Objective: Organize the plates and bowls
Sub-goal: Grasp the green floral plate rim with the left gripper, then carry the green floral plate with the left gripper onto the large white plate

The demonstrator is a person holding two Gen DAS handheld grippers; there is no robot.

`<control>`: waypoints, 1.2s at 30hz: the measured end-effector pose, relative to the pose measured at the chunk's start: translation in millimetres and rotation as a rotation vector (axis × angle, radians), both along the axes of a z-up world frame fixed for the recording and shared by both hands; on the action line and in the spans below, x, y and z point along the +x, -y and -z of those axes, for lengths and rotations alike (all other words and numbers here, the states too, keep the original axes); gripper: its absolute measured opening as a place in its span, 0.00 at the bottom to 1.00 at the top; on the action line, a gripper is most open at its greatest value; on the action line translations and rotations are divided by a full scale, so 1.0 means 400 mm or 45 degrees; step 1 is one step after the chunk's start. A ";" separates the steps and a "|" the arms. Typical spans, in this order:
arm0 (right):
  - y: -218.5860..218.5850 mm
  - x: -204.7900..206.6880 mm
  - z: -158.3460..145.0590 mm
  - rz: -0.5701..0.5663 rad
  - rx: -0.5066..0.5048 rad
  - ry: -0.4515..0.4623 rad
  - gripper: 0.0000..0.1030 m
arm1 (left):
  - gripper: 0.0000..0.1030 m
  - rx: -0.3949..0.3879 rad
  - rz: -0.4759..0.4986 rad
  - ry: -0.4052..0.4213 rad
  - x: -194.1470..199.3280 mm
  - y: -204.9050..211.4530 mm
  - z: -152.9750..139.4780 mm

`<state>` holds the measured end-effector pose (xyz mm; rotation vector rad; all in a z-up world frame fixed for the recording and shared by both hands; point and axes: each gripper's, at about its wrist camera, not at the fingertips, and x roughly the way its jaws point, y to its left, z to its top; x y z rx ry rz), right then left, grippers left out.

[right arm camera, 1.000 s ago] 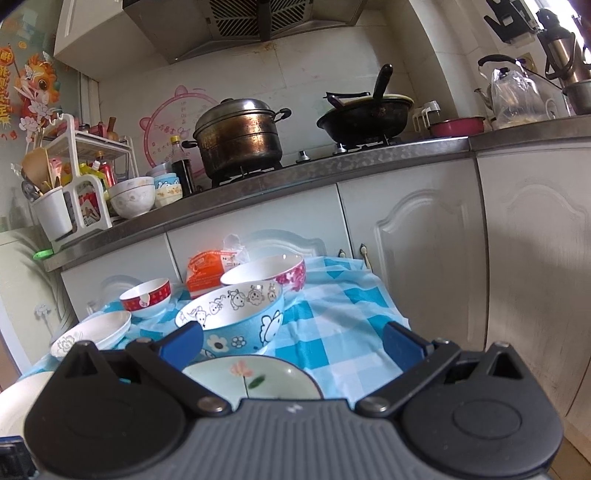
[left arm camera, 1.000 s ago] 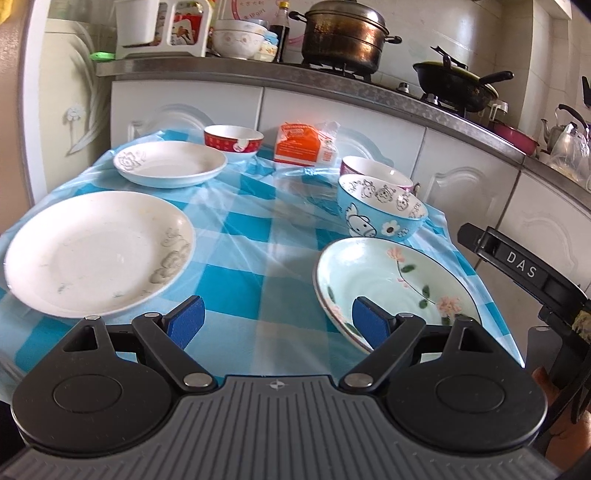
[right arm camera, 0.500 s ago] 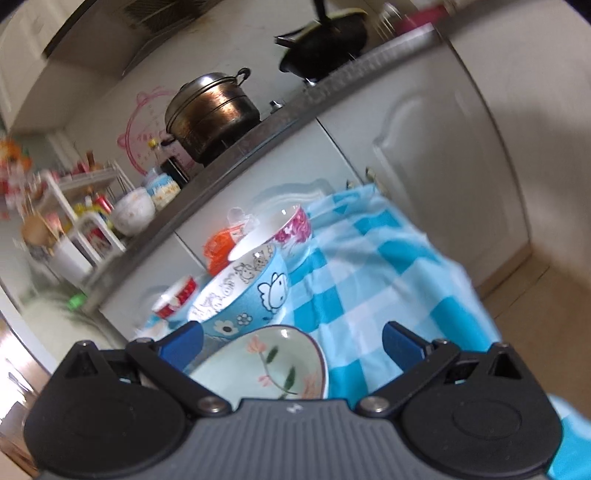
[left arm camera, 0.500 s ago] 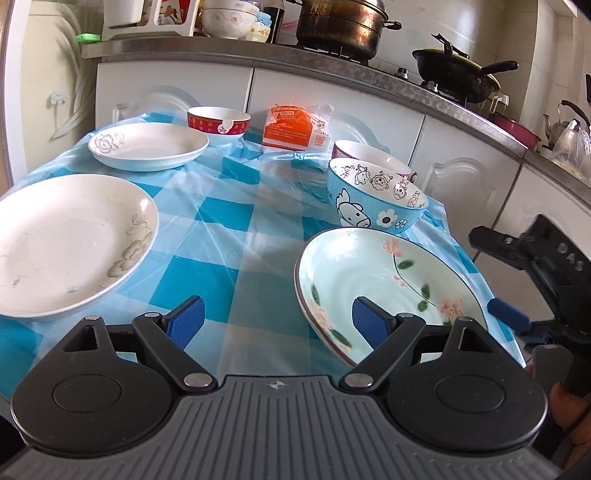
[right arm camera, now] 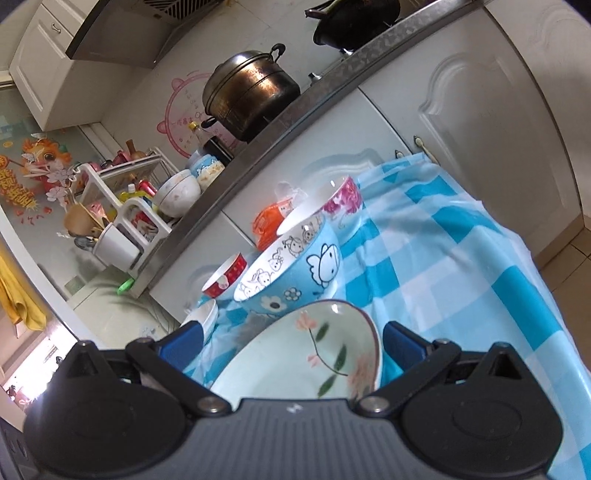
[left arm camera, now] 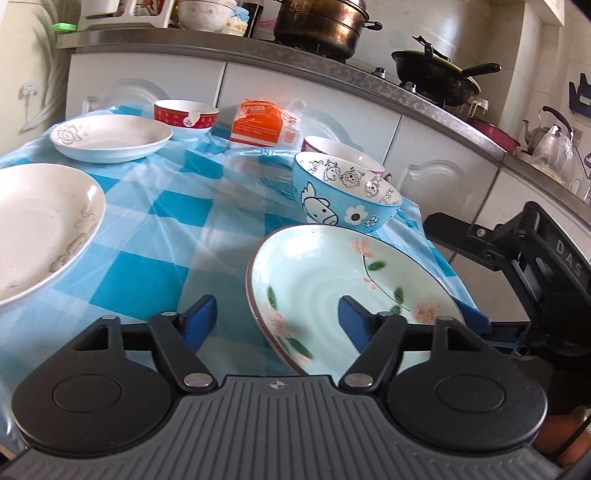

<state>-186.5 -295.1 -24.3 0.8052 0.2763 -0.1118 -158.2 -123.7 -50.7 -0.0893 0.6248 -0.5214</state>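
Observation:
A pale green flowered plate (left arm camera: 332,280) lies at the near right of the blue checked table (left arm camera: 177,206). My right gripper (right arm camera: 291,341) is open and tilted, its fingers on either side of this plate's (right arm camera: 295,362) rim; it also shows in the left wrist view (left arm camera: 498,280). My left gripper (left arm camera: 277,319) is open and empty, low over the plate's left rim. Behind stand a blue cartoon bowl (left arm camera: 343,195), a pink-flowered bowl (left arm camera: 343,147) and a red bowl (left arm camera: 184,116). Two white plates (left arm camera: 110,138) (left arm camera: 37,229) lie on the left.
An orange packet (left arm camera: 264,123) lies at the table's back. White cabinets (left arm camera: 443,177) and a counter with a steel pot (left arm camera: 317,22), a wok (left arm camera: 436,75) and a rack (right arm camera: 122,206) stand close behind. The table's right edge drops to the floor (right arm camera: 576,258).
My right gripper has tilted and come down around the green plate's right rim. My left gripper has shifted forward and right toward the same plate.

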 end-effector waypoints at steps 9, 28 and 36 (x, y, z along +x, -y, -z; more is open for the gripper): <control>-0.020 0.015 -0.001 -0.033 -0.067 -0.035 1.00 | 0.49 -0.008 0.048 0.016 0.015 0.006 0.008; -0.047 0.020 -0.018 -0.049 -0.085 -0.027 1.00 | 0.45 -0.165 -0.022 -0.098 0.036 -0.051 0.002; -0.080 0.041 -0.026 -0.084 -0.077 -0.006 1.00 | 0.44 -0.216 -0.085 -0.113 0.041 -0.099 -0.009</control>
